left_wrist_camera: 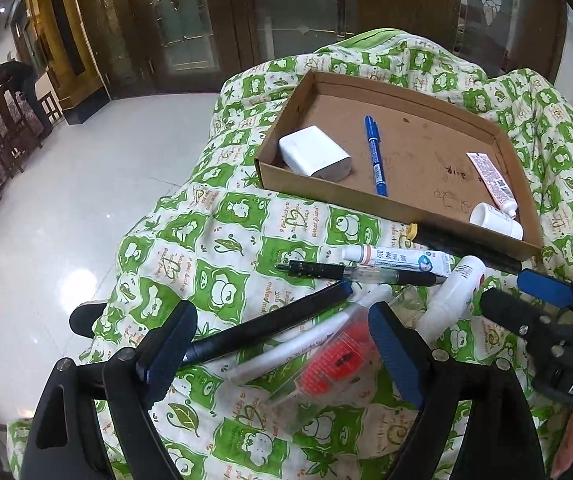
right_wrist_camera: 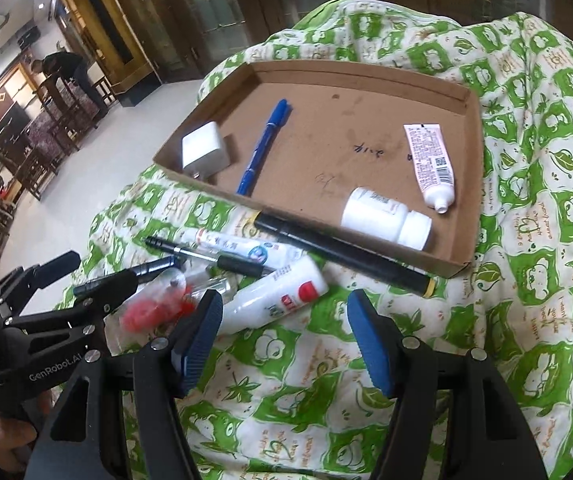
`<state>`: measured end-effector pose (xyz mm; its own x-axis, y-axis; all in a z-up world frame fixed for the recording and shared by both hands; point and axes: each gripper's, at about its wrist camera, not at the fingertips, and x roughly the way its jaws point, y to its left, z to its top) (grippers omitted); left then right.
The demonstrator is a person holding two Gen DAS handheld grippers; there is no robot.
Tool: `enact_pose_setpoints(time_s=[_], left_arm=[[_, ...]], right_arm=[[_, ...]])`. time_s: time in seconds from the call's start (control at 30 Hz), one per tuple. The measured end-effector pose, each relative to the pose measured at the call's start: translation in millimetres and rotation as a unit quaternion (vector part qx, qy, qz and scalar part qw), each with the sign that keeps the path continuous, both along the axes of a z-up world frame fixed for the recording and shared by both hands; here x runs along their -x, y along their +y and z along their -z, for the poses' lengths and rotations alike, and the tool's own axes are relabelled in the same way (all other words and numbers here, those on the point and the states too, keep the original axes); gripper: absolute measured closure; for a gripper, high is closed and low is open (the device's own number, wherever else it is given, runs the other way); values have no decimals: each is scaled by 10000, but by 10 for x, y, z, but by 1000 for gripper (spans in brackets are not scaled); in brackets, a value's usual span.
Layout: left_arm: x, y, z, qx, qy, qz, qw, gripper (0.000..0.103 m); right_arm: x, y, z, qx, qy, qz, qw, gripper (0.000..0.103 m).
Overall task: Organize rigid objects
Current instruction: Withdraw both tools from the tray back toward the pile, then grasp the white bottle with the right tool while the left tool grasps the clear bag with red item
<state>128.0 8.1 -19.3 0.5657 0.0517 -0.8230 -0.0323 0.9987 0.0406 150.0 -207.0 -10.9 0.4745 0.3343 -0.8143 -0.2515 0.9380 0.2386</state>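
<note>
Left wrist | left hand-held gripper [left_wrist_camera: 282,344] agape, empty | white pen [left_wrist_camera: 286,350] between jaws, untouched

Both hand-held grippers were matte black with triangular cut-outs in their arms and round silver screw heads at the joints. The left gripper [left_wrist_camera: 282,344] carried ribbed dark-blue pads on its fingers [left_wrist_camera: 396,354]; the right gripper [right_wrist_camera: 286,340] wore brighter blue ribbed pads. White lettering "GenRobot.AI" marked the left body, and "DAS" marked the right.
</note>
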Motion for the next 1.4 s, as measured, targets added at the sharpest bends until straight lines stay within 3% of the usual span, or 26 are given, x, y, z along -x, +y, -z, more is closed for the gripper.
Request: enact_pose_setpoints(time_s=[0.23,0.5,0.6,0.73,0.93,1.1,1.27,1.4], left_arm=[[-14,122,-36,357,78,-68,9993,13],[-32,337,-8,895,257,-247,9953,13],[-23,283,6,853,258,-126,9959,13],[-5,22,25,492,258,413,9976,13],[-10,-232,135,61,457,960,9943,24],[-73,-258,260,15,753,994,9922,36],[-43,-307,258,124,807,1182,9896,59],[-8,-377,288,304,944,1463,9843,61]], right_arm=[[29,-10,6,-181,124,-10,9998,39],[-121,-235,152,-1196,1027,381,9868,39],[-164,-262,179,-1495,1265,481,9795,43],[-248,-212,220,-1688,1536,543,9721,54],[-400,-17,431,-1754,2066,715,9599,58],[-513,3,615,-1732,2201,906,9557,67],[-494,-6,539,-1585,1998,734,9641,69],[-439,-1,451,-1299,1863,601,9720,69]])
